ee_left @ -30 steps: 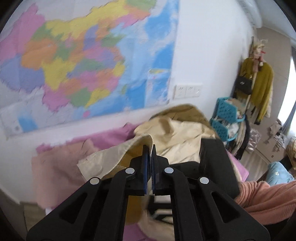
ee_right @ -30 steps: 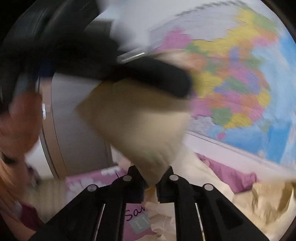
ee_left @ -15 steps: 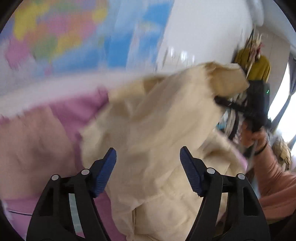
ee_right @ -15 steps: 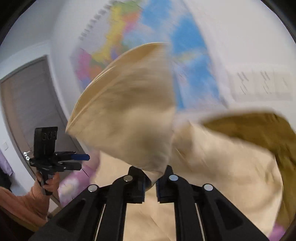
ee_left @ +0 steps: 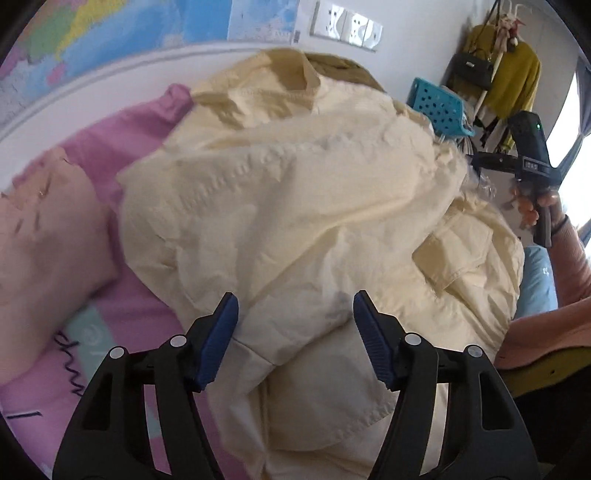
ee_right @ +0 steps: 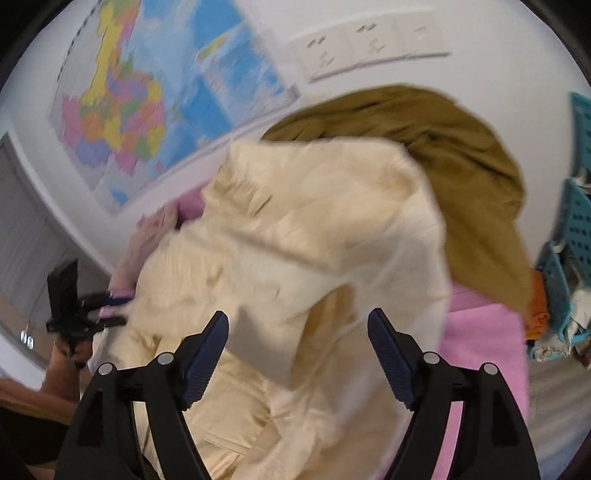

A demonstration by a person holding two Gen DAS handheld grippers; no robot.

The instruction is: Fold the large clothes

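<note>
A large cream jacket (ee_left: pixel 303 206) lies rumpled on a pink bedsheet (ee_left: pixel 122 125); it also shows in the right wrist view (ee_right: pixel 295 258). My left gripper (ee_left: pixel 295 314) is open and empty, just above the jacket's near part. My right gripper (ee_right: pixel 297 332) is open and empty above the jacket's other side. The right gripper shows in the left wrist view (ee_left: pixel 532 162), off the jacket's far right edge. The left gripper shows in the right wrist view (ee_right: pixel 70 302) at the jacket's left.
An olive-brown garment (ee_right: pixel 461 158) lies behind the jacket by the wall. A peach-pink garment (ee_left: pixel 44 229) lies at left on the bed. A wall map (ee_right: pixel 147 110) and sockets (ee_left: pixel 347 26) are behind. Teal baskets (ee_left: pixel 439 110) and a coat rack (ee_left: pixel 509 70) stand at right.
Both grippers have let go of the jacket: the left opened first, the right opened in the last half second. The jacket has dropped onto the bed.
</note>
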